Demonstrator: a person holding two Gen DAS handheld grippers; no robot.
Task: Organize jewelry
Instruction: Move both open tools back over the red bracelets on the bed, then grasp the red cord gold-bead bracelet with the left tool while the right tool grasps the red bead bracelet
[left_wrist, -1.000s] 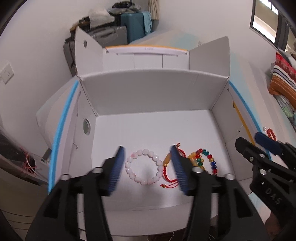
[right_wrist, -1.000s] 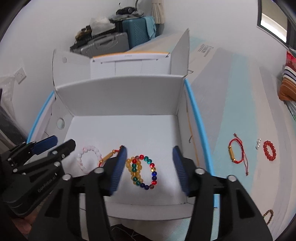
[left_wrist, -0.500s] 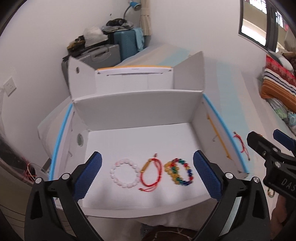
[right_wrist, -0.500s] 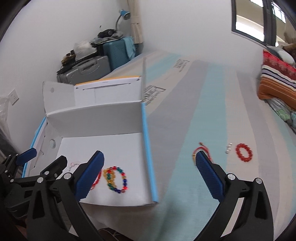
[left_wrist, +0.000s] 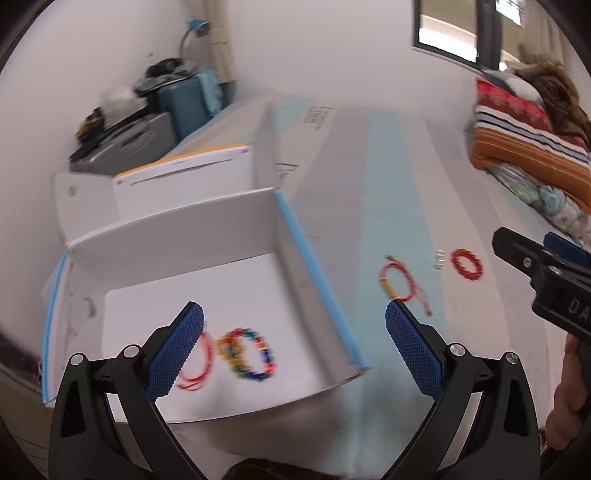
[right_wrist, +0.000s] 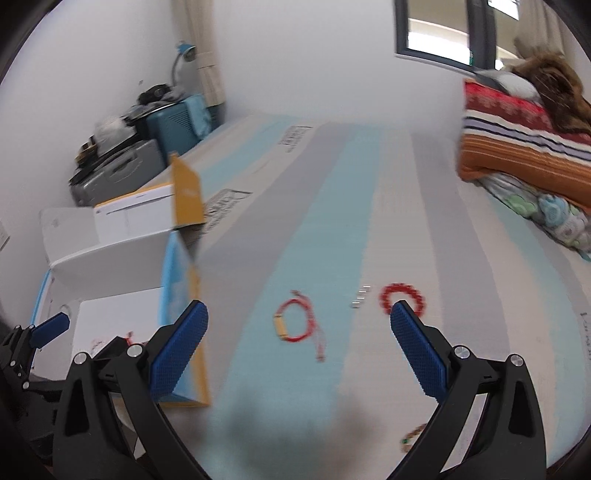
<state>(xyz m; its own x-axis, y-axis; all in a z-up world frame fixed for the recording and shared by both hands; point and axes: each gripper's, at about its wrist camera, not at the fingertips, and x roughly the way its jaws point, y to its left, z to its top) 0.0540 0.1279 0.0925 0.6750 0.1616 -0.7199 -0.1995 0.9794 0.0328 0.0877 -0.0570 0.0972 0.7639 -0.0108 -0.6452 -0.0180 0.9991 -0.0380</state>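
Note:
An open white cardboard box (left_wrist: 177, 236) holds a multicoloured bead bracelet (left_wrist: 246, 354) and a red cord bracelet (left_wrist: 201, 363). On the striped bed cover lie a red cord bracelet with a gold tube (right_wrist: 293, 325), also in the left wrist view (left_wrist: 399, 282), a red bead bracelet (right_wrist: 402, 297), and small silver pieces (right_wrist: 359, 297). My left gripper (left_wrist: 293, 347) is open and empty above the box's right wall. My right gripper (right_wrist: 297, 349) is open and empty above the cover, just short of the red cord bracelet.
A brownish bead bracelet (right_wrist: 412, 437) lies near the front edge of the cover. Folded striped blankets (right_wrist: 524, 147) are stacked at the far right. Suitcases and clutter (right_wrist: 147, 147) stand against the wall at the far left, behind the box.
Both grippers have opened wide and swung right, away from the box interior toward the loose jewelry on the cover. The bracelets in the box lie where they were.

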